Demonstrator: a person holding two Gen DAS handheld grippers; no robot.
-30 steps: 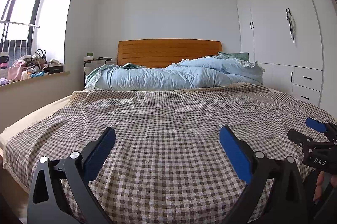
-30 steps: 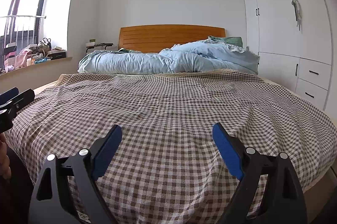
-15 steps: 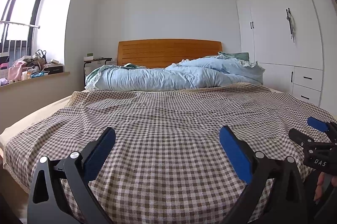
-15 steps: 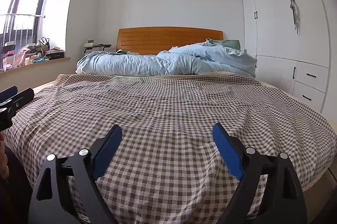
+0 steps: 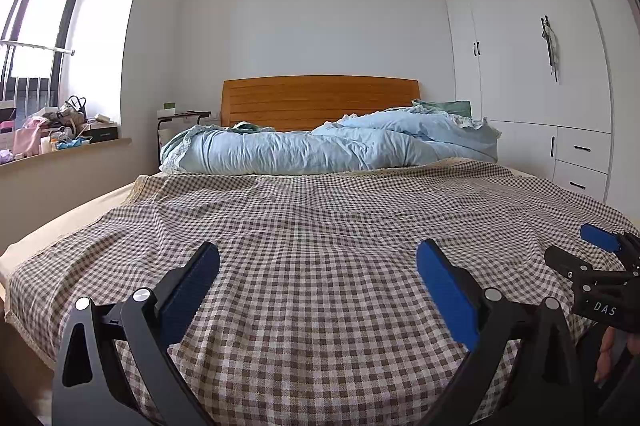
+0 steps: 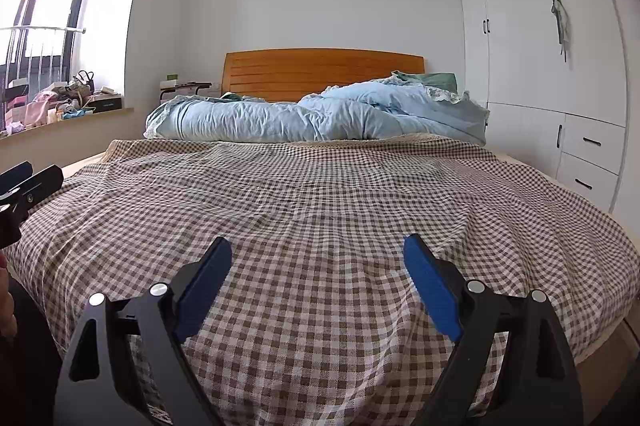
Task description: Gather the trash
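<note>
Left wrist view: left claw (image 5: 318,266) and right claw (image 6: 317,260) both spread, empty, over the checkered bed's (image 5: 320,226) foot edge.

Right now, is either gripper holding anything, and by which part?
Nothing is held. The left gripper and right gripper are both open above the checked bedspread.

Daylit white bedroom (image 5: 320,9): checked bed (image 5: 320,226), wardrobe (image 5: 520,65).
</note>
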